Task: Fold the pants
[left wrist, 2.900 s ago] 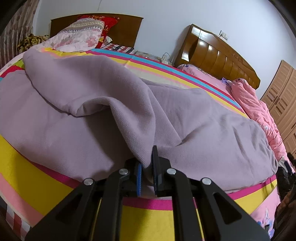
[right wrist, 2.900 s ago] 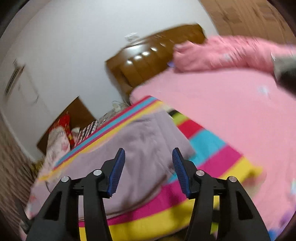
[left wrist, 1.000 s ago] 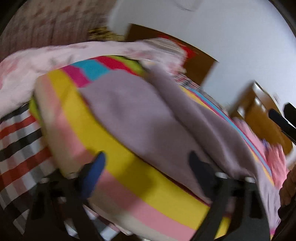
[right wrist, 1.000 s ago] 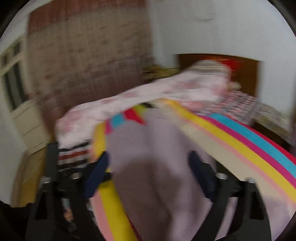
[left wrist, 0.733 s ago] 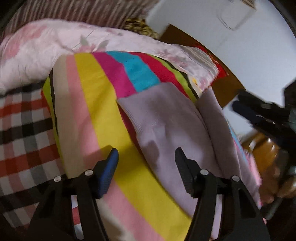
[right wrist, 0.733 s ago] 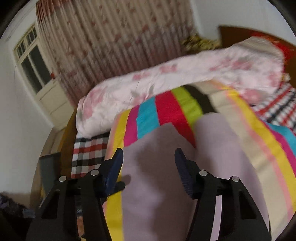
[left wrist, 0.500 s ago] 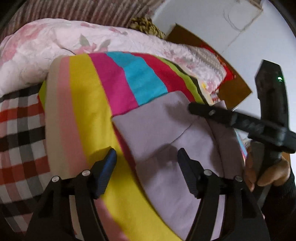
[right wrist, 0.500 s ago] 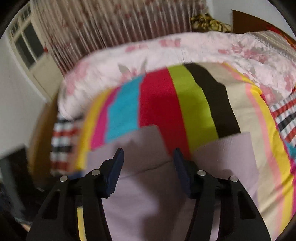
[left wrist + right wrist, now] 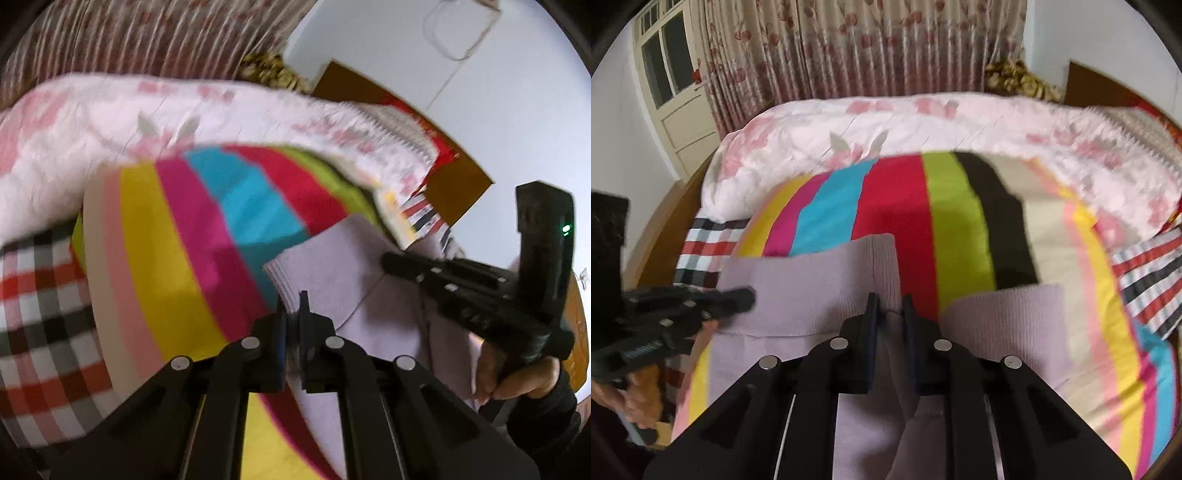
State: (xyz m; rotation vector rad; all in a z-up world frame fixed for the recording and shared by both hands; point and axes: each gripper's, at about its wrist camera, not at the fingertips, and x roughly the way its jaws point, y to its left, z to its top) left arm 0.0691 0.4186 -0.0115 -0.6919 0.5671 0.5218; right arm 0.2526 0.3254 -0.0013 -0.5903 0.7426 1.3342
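Observation:
Lavender knit pants (image 9: 332, 266) lie on a striped bedspread (image 9: 166, 240). My left gripper (image 9: 291, 314) is shut on the near corner of one leg's ribbed cuff. In the right wrist view that cuff (image 9: 812, 277) lies flat, with the second leg's cuff (image 9: 1004, 310) to its right. My right gripper (image 9: 890, 306) is closing on the same cuff's far corner, and a ridge of fabric is pinched between its pads. Each gripper shows in the other's view: the right gripper (image 9: 386, 261) at right, the left gripper (image 9: 750, 293) at left, each held by a hand (image 9: 517, 380).
A pink floral quilt (image 9: 923, 129) is rolled along the far side of the bed. A checked sheet (image 9: 40, 295) shows at the bed's edge. Curtains (image 9: 849, 48) and a door (image 9: 676, 85) stand behind, with a wooden headboard (image 9: 454, 184) to the right.
Both grippers swung to the leg ends of the pants and came down on one cuff. Both stood open half a second ago; now each is closed on a corner of it.

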